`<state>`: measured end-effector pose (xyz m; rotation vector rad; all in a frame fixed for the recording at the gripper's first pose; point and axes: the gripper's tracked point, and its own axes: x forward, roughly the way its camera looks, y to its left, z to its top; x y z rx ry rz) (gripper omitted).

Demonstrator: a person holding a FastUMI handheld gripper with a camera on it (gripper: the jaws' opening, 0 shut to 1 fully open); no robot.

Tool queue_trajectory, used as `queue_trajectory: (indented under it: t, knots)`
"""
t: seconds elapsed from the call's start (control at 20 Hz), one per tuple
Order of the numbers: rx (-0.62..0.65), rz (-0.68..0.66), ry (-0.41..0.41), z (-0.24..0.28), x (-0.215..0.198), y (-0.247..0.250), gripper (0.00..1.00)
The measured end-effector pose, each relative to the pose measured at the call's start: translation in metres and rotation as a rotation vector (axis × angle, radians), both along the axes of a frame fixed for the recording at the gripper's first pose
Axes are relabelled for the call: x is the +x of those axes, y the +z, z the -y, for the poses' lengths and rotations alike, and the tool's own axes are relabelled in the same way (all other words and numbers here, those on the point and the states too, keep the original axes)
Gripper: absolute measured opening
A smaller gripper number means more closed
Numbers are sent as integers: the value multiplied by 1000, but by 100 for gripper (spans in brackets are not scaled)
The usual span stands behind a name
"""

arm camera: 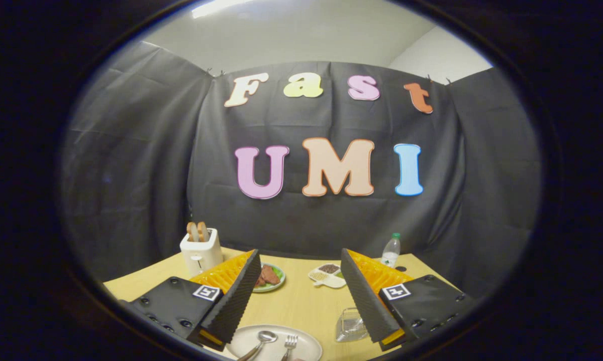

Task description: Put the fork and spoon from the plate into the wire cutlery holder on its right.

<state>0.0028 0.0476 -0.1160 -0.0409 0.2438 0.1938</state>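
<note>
A pale plate (301, 341) lies on the wooden table, low between my fingers. On it rest a metal spoon (264, 338) to the left and a metal fork (290, 343) to the right, their heads pointing away from me. A wire cutlery holder (350, 324) stands to the plate's right, partly hidden behind my right finger. My gripper (300, 273) is held well above the table, open, with nothing between its fingers.
A white toaster (200, 252) with bread slices stands at the back left. A green plate with brown food (269, 277) and a white divided dish (327, 275) sit mid-table. A plastic bottle (391, 250) is at the back right, near the black cloth wall.
</note>
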Motion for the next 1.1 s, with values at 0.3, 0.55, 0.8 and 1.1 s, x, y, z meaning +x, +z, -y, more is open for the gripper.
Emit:
queue_trajectory:
  t: [0.3,0.55,0.8,1.1]
  knots:
    - [-11,-143,16,0,-4,-54,100]
    - [-14,-279,24,2,-12,-102,100]
    - [-75,-403,44,4,-26,-150,100]
    - [-101,-530,69,2,-45,-200,100]
